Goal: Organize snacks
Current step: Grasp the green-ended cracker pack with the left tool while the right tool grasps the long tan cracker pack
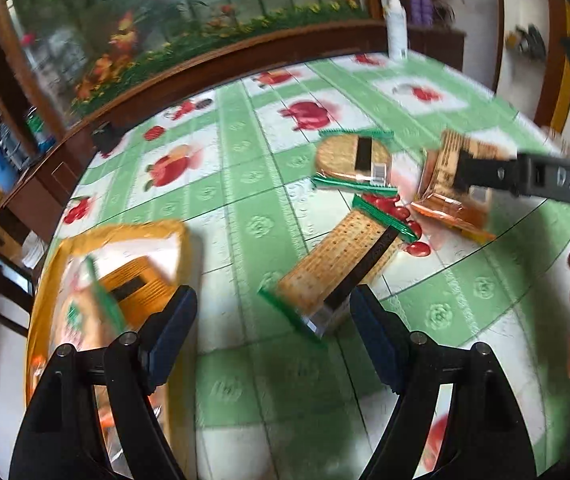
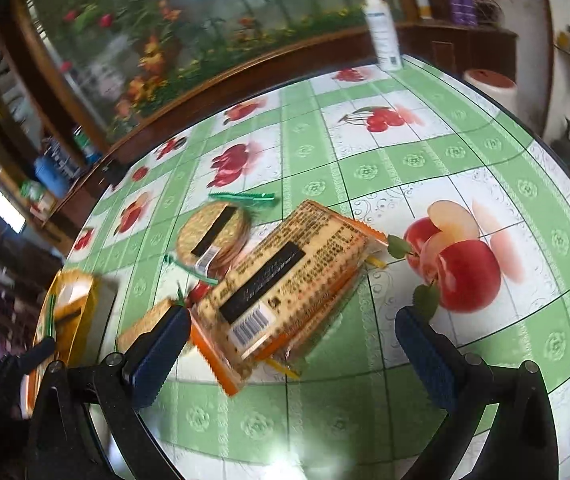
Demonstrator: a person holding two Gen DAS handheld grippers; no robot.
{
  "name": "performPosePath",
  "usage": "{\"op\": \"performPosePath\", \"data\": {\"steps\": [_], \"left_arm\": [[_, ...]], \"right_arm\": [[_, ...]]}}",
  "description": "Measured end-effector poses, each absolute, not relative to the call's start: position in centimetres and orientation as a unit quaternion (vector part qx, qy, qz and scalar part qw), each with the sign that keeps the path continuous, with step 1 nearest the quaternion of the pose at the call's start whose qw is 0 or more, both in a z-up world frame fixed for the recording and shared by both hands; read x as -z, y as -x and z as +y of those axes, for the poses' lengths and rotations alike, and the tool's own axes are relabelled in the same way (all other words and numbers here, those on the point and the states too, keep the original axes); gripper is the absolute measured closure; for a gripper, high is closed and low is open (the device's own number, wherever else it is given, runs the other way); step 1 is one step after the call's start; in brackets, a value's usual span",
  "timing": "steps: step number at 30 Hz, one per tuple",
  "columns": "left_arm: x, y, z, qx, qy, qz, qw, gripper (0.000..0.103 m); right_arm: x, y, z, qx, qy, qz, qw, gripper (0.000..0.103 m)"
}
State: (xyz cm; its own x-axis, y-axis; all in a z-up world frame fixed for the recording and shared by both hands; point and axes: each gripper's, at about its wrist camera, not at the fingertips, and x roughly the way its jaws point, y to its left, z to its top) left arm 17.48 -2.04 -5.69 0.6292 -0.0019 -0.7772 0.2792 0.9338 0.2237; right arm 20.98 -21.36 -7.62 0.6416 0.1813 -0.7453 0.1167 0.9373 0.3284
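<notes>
A rectangular cracker pack with green ends (image 1: pixel 337 268) lies on the table just ahead of my open, empty left gripper (image 1: pixel 273 312). A round cracker pack (image 1: pixel 353 160) (image 2: pixel 213 234) lies farther back. An orange-wrapped cracker pack (image 1: pixel 451 188) (image 2: pixel 285 284) lies between the open fingers of my right gripper (image 2: pixel 293 332), which shows in the left wrist view (image 1: pixel 461 174) reaching over that pack. A yellow tray (image 1: pixel 65 248) (image 2: pixel 89 292) at the left holds several snack packs (image 1: pixel 133 284).
The round table has a green fruit-print cloth (image 1: pixel 245 184) (image 2: pixel 405 160). A white bottle (image 1: pixel 397 28) (image 2: pixel 383 32) stands at the far edge. A wooden-framed flower picture (image 1: pixel 165 20) backs the table. Shelves with clutter stand at the left.
</notes>
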Motion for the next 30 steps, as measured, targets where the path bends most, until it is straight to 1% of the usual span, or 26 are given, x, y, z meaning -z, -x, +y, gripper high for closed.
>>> {"op": "performPosePath", "data": {"steps": [4, 11, 18, 25, 26, 27, 30], "left_arm": [[7.1, -19.6, -2.8, 0.085, -0.165, 0.442, 0.877, 0.023], [7.1, -20.8, -2.8, 0.113, -0.152, 0.449, 0.873, 0.022], [6.9, -20.5, -2.5, 0.177, -0.122, 0.467, 0.858, 0.023], [8.4, -21.4, -3.7, 0.204, -0.151, 0.497, 0.830, 0.023], [8.9, -21.6, -4.0, 0.197, -0.162, 0.504, 0.825, 0.023], [9.0, -21.8, -4.1, 0.196, -0.159, 0.500, 0.828, 0.019], [9.2, -22.1, -4.0, 0.200, -0.133, 0.516, 0.822, 0.019]], "right_arm": [[7.9, -22.3, -20.5, 0.000, -0.177, 0.434, 0.883, 0.000], [8.7, -23.8, -19.0, 0.019, -0.152, 0.458, 0.876, 0.000], [8.6, -23.6, -19.2, 0.014, -0.143, 0.460, 0.876, 0.000], [8.3, -23.5, -19.3, 0.004, -0.153, 0.467, 0.871, 0.000], [8.3, -23.5, -19.3, 0.002, -0.154, 0.469, 0.870, 0.000], [8.3, -23.6, -19.3, 0.002, -0.154, 0.470, 0.869, 0.000], [8.6, -23.9, -18.9, 0.009, -0.137, 0.475, 0.869, 0.000]]}}
